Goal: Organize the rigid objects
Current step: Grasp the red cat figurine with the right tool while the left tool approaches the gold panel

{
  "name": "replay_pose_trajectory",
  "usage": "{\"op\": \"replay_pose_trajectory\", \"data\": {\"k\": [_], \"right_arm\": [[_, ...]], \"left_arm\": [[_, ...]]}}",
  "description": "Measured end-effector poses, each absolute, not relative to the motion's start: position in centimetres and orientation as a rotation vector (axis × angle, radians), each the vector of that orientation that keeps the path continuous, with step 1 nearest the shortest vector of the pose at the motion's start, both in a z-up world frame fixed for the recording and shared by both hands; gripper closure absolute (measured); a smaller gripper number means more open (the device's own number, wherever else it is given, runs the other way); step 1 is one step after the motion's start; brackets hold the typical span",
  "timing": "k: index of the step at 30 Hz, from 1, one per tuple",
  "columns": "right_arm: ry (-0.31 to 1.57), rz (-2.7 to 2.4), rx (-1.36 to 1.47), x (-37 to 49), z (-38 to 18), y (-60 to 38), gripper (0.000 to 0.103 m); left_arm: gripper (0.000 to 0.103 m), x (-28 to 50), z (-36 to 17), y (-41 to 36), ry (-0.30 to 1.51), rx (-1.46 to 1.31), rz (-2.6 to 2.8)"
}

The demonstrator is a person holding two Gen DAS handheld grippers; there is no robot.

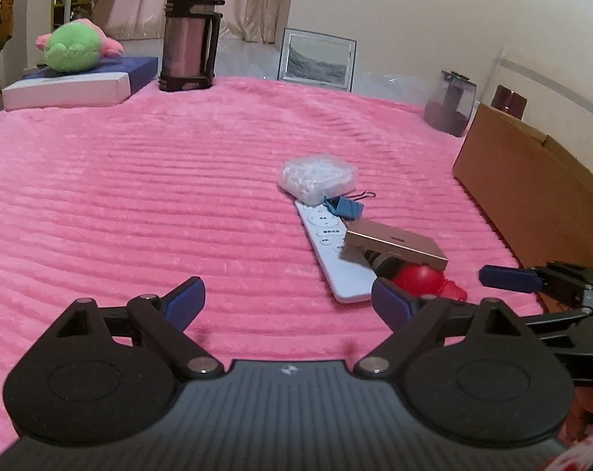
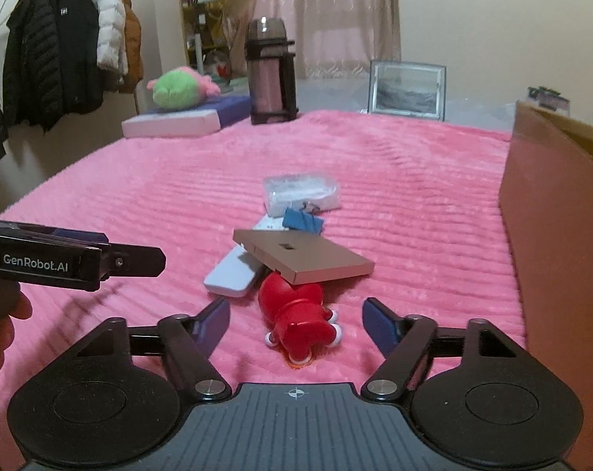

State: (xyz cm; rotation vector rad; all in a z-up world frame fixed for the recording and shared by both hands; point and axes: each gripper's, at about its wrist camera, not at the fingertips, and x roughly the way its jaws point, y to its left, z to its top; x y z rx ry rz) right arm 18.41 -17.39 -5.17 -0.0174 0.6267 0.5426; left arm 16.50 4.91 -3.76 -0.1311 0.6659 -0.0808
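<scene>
Right hand-held gripper (image 2: 295, 318): jaws apart, nothing clamped, red toy (image 2: 296, 322) lying between them at lower centre. Left hand-held gripper (image 1: 286, 300): jaws wide, empty, over pink blanket (image 1: 139, 196). Tan flat box (image 2: 302, 255) resting on toy and white remote (image 2: 233, 271). Cardboard box (image 2: 559, 212) at right edge.

Red toy (image 2: 296, 314) on ribbed pink blanket (image 2: 414, 180) (blue clip (image 2: 302, 220))

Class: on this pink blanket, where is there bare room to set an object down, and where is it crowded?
Bare: the wide stretch left of the white remote, reaching back to the thermos and the gift box. Crowded: the small pile beside the cardboard box.
</scene>
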Motion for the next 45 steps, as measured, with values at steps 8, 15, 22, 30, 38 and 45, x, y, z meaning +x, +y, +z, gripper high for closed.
{"op": "replay_pose_trajectory", "data": {"k": [8, 15, 22, 30, 38, 45], "right_arm": [[0.645, 0.571, -0.063, 20.4, -6.7, -16.2, 0.048], [0.642, 0.601, -0.103, 21.1, -7.1, -15.8, 0.056], [0.655, 0.609, -0.063, 21.2, -6.9, -16.3, 0.061], [0.669, 0.594, -0.021, 19.3, -5.9, -18.3, 0.061], [0.672, 0.474, 0.003, 16.9, -5.6, -21.6, 0.061], [0.682, 0.423, 0.026, 15.9, -5.9, -23.2, 0.061]], "left_arm": [[0.014, 17.8, -4.8, 4.8, 0.674, -0.132, -0.113], [0.015, 18.5, -5.3, 4.5, 0.678, -0.130, -0.140], [0.017, 19.0, -5.4, 3.8, 0.681, -0.102, -0.171], [0.017, 19.2, -5.5, 3.1, 0.681, -0.077, -0.221], [0.017, 19.9, -4.9, 1.2, 0.664, -0.067, -0.290], [0.013, 21.6, -4.8, -2.4, 0.651, 0.087, -0.346]]}}
